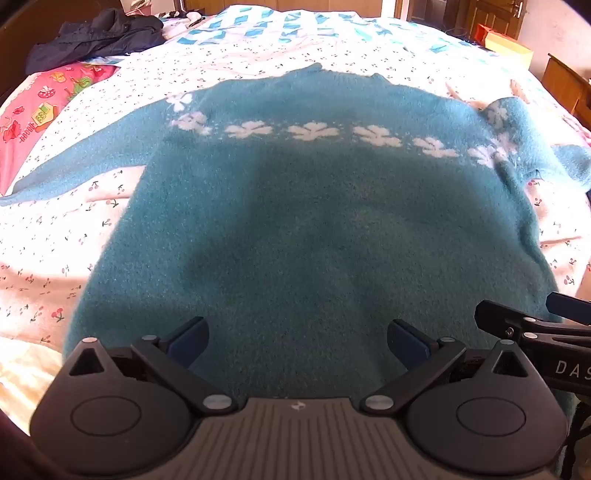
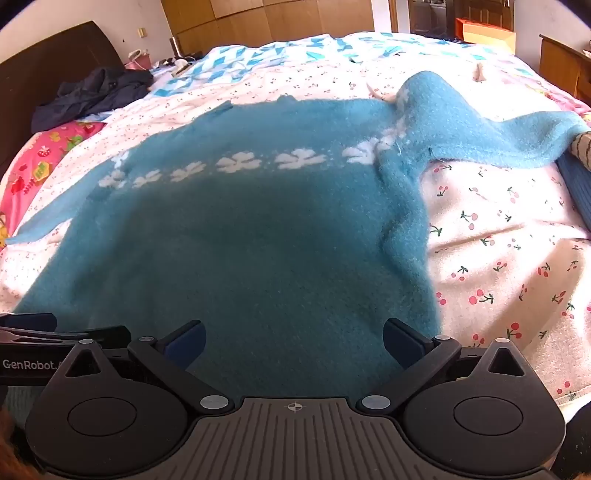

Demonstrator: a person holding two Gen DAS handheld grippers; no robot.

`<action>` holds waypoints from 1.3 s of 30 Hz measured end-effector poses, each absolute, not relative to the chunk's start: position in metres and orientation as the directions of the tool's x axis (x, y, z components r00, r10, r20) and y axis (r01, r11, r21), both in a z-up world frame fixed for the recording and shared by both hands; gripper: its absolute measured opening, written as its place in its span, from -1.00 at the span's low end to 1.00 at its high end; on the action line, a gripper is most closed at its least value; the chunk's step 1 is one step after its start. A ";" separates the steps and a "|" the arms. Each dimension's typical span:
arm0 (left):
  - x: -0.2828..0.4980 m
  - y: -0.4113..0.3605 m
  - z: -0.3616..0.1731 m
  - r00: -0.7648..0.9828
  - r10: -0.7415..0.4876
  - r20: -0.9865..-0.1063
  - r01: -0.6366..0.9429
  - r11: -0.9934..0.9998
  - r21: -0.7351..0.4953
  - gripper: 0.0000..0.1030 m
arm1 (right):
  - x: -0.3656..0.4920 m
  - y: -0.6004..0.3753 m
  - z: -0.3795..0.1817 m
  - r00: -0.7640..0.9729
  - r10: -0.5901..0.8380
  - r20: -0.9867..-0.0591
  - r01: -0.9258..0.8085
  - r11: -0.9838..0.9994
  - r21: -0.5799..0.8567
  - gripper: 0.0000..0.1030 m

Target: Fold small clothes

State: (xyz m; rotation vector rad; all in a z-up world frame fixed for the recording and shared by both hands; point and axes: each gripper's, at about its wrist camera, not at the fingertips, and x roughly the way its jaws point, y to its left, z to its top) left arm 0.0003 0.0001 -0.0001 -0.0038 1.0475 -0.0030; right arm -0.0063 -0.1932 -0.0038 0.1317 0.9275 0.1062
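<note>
A teal knitted sweater [image 1: 295, 221] with a band of white flowers [image 1: 314, 132] across its chest is laid flat on a bed, its neck pointed away from the cameras and its hem nearest them. It appears spread out so that folding can begin; no fold is seen in the body yet. One sleeve [image 1: 74, 166] is stretched outward from the sweater toward a pink fruit-print pillow [image 1: 44, 107]. The opposite sleeve [image 2: 480, 122] is bunched and raised, so it probably needs straightening or folding in first.

Just above the sweater's hem, the left claw [image 1: 297, 343] is held with its jaws spread wide and nothing between them. The right claw [image 2: 293, 341] is likewise held wide open and empty, beside it over the hem. Both are pointed steeply down at the sweater, seemingly ready for its lower edge or sides.

Under the sweater a white cherry-print sheet [image 2: 498, 258] is spread, and beyond the neck a blue-and-white patterned quilt [image 1: 295, 29]. A dark garment [image 1: 96, 37] is heaped beyond the pillow.

"GenRobot" [image 2: 29, 364] is printed on the left claw's arm, and "DAS" [image 1: 572, 369] is readable on the right's.
</note>
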 end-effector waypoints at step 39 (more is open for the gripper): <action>-0.032 -0.001 0.005 0.499 0.016 -0.866 -0.069 0.997 -0.022 1.00 | -0.021 -0.195 0.001 0.611 0.186 -0.769 -0.069 0.981 0.182 0.98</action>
